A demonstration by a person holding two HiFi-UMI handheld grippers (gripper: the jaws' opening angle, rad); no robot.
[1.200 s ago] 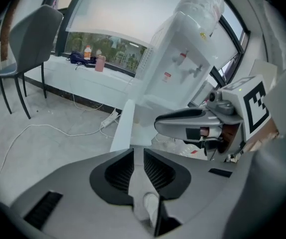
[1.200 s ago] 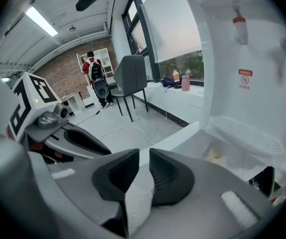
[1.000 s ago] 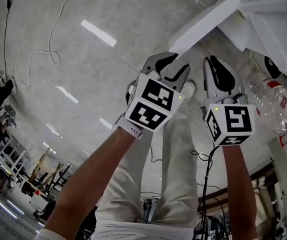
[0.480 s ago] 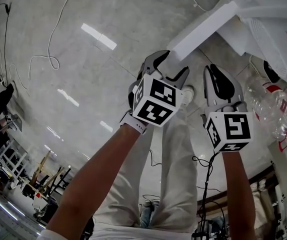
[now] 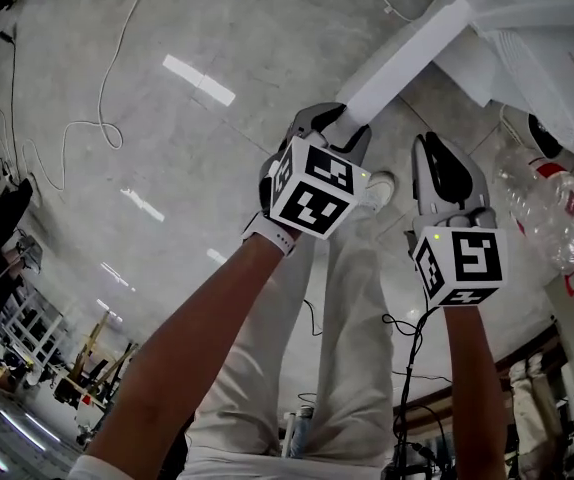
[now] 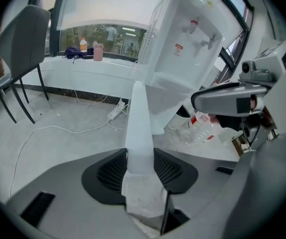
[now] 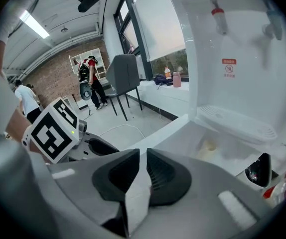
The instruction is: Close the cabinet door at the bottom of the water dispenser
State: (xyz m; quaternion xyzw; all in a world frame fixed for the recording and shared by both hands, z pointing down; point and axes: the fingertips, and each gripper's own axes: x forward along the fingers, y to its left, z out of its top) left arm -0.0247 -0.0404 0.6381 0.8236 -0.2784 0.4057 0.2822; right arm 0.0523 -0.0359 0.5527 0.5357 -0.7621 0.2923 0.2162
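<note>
Cabinet door [image 5: 399, 60] hangs swung out from water dispenser [image 6: 183, 44], not closed yet. Left gripper [image 5: 339, 126] jaws have just been closing and now pinch its free edge. Right gripper [image 5: 442, 158] hovers alongside, nearly shut, empty. Whole swing-shut remains.

Pale cream trousers [image 5: 352, 348] and a white shoe [image 5: 377, 190] are worn, with a white wrist strap [image 5: 267, 236]. The left hand-held gripper [image 5: 339, 126] and right hand-held gripper [image 5: 435, 153] have grey-and-black shells. Each bears a white cube [image 5: 317, 188] with black square markers and a green light. A black cable [image 5: 407, 358] hangs at lower right.
</note>
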